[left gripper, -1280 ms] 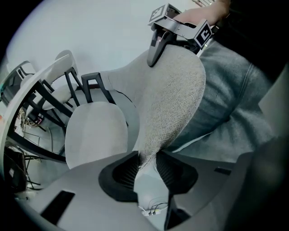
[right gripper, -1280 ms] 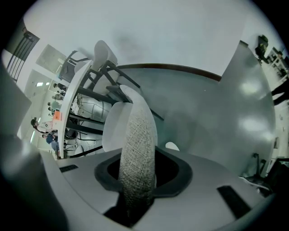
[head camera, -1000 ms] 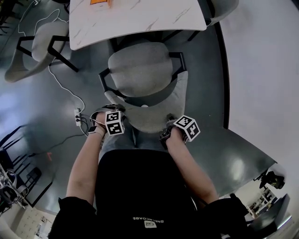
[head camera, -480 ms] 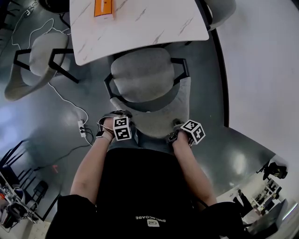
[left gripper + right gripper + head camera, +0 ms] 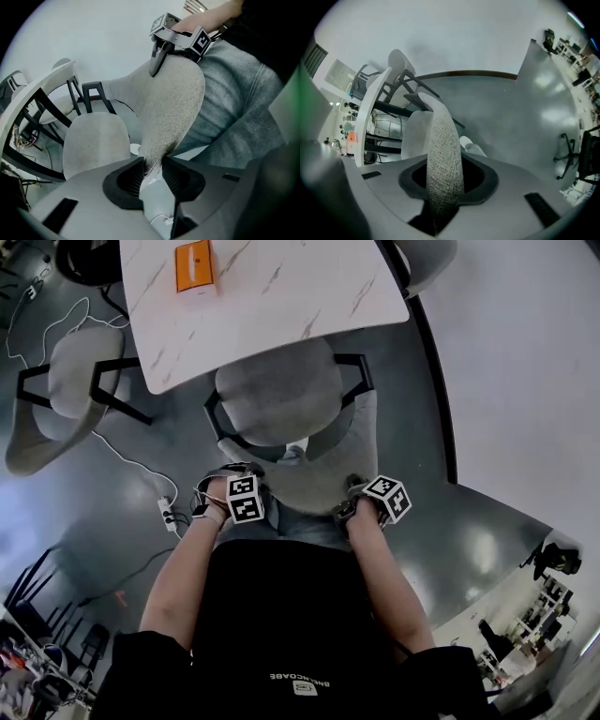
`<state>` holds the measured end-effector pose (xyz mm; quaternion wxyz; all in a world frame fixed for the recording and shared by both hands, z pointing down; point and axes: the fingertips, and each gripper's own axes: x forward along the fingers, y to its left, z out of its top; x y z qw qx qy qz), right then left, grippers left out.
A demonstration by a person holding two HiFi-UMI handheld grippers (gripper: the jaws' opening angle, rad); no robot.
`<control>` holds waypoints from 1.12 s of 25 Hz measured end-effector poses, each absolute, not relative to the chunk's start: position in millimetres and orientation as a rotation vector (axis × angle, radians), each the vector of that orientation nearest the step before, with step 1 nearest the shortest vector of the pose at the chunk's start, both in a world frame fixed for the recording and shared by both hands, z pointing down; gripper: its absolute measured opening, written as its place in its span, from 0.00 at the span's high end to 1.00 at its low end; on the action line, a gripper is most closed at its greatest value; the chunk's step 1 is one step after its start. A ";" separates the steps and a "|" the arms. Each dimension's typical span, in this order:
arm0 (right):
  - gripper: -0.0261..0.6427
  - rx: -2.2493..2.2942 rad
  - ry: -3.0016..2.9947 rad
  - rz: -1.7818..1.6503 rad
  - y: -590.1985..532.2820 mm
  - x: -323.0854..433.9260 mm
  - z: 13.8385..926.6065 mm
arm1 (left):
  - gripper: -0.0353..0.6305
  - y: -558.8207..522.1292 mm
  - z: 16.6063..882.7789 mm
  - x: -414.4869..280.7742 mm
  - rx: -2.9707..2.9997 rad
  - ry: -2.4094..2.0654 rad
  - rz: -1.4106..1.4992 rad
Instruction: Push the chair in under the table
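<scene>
Trouble starts on your left: the left claw [image 5: 152, 171] is clenched on the left end of the backrest [image 5: 314, 479]. Its pads bite only the padded fabric edge, so a hard shove could let it slide off. On the floor to your left, a white cable [image 5: 122, 460] runs to a power strip [image 5: 167, 514] near your left hand, and I judge a sideways step could snag it.

The chair [image 5: 272, 395] stands with the front of its seat just under the near edge of the surface [image 5: 281, 306], and it looks turned a little against that edge. Pushed unevenly it could swing further, and a black armrest [image 5: 214, 413] might knock that edge or a leg below, which is hidden from here.

The right claw [image 5: 440, 187] is clenched on the backrest's top rim toward its right end, fabric filling the gap between its jaws. A grip that high could tip the chair rather than slide it if a foot catches on the floor.

Writing is scarce. The orange box [image 5: 195, 266] toward the far left of the surface shows nothing readable. The marker cubes [image 5: 246, 500] bear black-and-white squares only. Your shirt [image 5: 281, 615] carries one small printed line — upside down and too small to trust.
</scene>
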<state>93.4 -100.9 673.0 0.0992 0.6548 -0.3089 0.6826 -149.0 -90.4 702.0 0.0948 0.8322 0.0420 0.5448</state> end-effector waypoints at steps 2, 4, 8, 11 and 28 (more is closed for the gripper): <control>0.80 1.939 -0.918 2.025 -105.3 91.6 673.2 | 0.76 -95.9 702.1 -150.8 2.471 0.117 1.610; 0.80 1.940 -0.919 2.029 -109.9 89.3 674.2 | 0.76 -101.3 702.8 -153.0 2.469 0.101 1.606; 0.80 1.933 -0.925 2.037 -118.1 84.5 673.7 | 0.76 -111.1 702.6 -157.6 2.453 0.074 1.622; 0.80 1.917 -0.934 2.025 -127.0 81.8 673.7 | 0.76 -119.3 702.5 -160.1 2.442 0.056 1.631; 0.80 1.908 -0.997 1.919 -145.3 81.5 671.4 | 0.76 -126.6 706.5 -164.7 2.401 0.062 1.658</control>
